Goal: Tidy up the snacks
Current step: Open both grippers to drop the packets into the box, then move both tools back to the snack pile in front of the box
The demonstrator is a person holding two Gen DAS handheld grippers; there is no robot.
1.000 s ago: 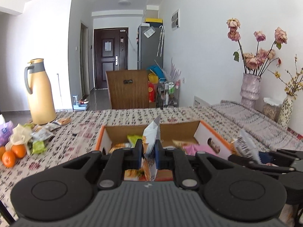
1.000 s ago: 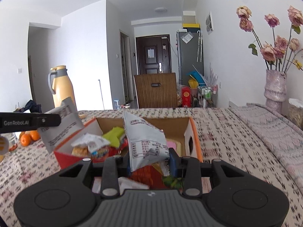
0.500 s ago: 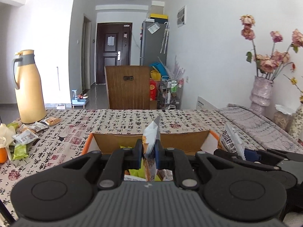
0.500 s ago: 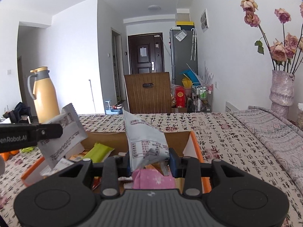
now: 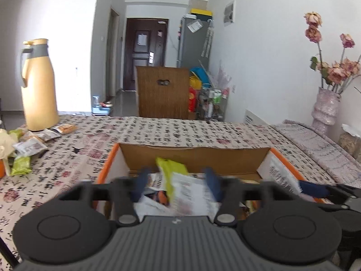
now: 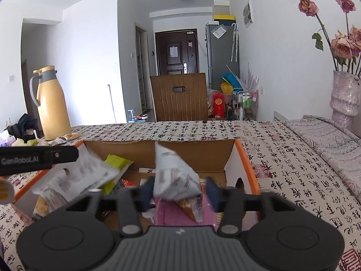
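Note:
An open cardboard box (image 5: 194, 155) with orange edges lies on the patterned tablecloth and holds several snack packets. My left gripper (image 5: 176, 183) hangs over its near side with jaws opening. A white packet (image 5: 191, 194) lies loose between the blue pads, beside a green packet (image 5: 172, 168). My right gripper (image 6: 179, 193) is over the same box (image 6: 244, 164), jaws opening. A grey-white packet (image 6: 174, 176) stands between its pads, clear of the right one. In the right wrist view, the left gripper's finger (image 6: 38, 158) reaches in from the left above the white packet (image 6: 74, 176).
A yellow thermos jug (image 5: 38, 85) stands at the far left, with loose snack packets (image 5: 29, 145) on the cloth below it. A vase of dried flowers (image 6: 344, 99) stands at the right on a folded blanket (image 6: 327, 135). A wooden chair back (image 6: 179, 99) rises beyond the table.
Both grippers moved forward and lower over the box. Both sets of jaws went from shut on packets to apart, and the packets now drop loose into the box.

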